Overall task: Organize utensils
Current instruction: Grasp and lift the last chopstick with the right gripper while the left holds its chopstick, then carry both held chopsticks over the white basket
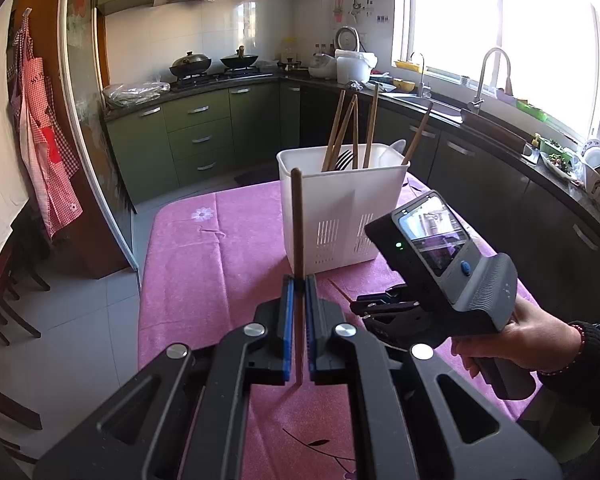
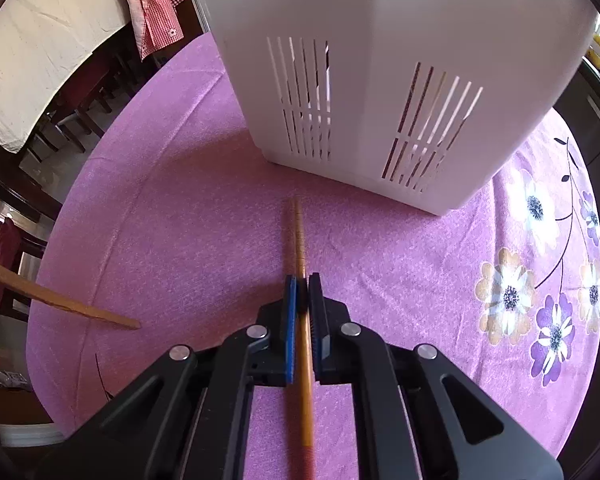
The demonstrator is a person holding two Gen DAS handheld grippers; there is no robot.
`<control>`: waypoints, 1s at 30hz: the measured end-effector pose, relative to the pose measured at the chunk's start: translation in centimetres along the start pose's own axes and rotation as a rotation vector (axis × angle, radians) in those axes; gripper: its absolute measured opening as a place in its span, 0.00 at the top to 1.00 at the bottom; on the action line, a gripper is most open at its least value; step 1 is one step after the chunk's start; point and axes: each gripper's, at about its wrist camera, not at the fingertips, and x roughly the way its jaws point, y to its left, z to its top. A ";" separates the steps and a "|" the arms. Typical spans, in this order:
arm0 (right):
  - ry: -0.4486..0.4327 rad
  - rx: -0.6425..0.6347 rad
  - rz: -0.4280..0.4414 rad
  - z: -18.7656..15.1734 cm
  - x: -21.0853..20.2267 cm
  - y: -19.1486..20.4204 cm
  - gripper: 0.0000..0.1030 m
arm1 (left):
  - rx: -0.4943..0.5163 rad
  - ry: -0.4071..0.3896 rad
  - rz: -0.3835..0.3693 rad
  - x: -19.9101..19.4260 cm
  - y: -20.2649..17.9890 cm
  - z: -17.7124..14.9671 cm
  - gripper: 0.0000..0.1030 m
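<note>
Wooden chopstick (image 2: 300,240) between right gripper (image 2: 302,280) jaws, seemingly clamped

Brown chopstick (image 1: 298,220) upright, orange chopstick (image 2: 300,240) flat before white caddy (image 1: 340,208)

The left camera looks down the table toward the white basket (image 1: 342,208) and kitchen. The right camera sits close, facing steeply down at the pink cloth (image 2: 180,200); both see basket and cloth.
</note>
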 end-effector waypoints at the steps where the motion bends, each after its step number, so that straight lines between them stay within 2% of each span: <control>1: -0.015 0.003 0.013 -0.2 -0.7 -0.2 0.93 | 0.001 0.000 0.000 0.0 0.0 0.0 0.95; 7: -0.206 -0.001 0.071 -1.3 -7.8 -1.2 0.93 | 0.003 0.004 -0.001 -0.1 -0.1 -0.1 0.95; 11: -0.334 0.009 0.076 -3.3 -12.7 -2.2 0.93 | 0.000 0.003 0.001 -0.1 -0.2 -0.1 0.95; 13: -0.370 0.008 0.081 -4.7 -14.4 -2.7 0.93 | -0.002 0.003 0.002 -0.1 -0.1 -0.2 0.95; 22: -0.482 0.021 0.053 -11.4 -19.3 -4.7 0.93 | -0.006 -0.005 0.000 -0.3 -0.2 -0.5 0.95; 30: -0.481 0.045 0.070 -12.4 -20.3 -5.4 0.93 | -0.004 -0.007 -0.004 -0.5 -0.1 -0.3 0.95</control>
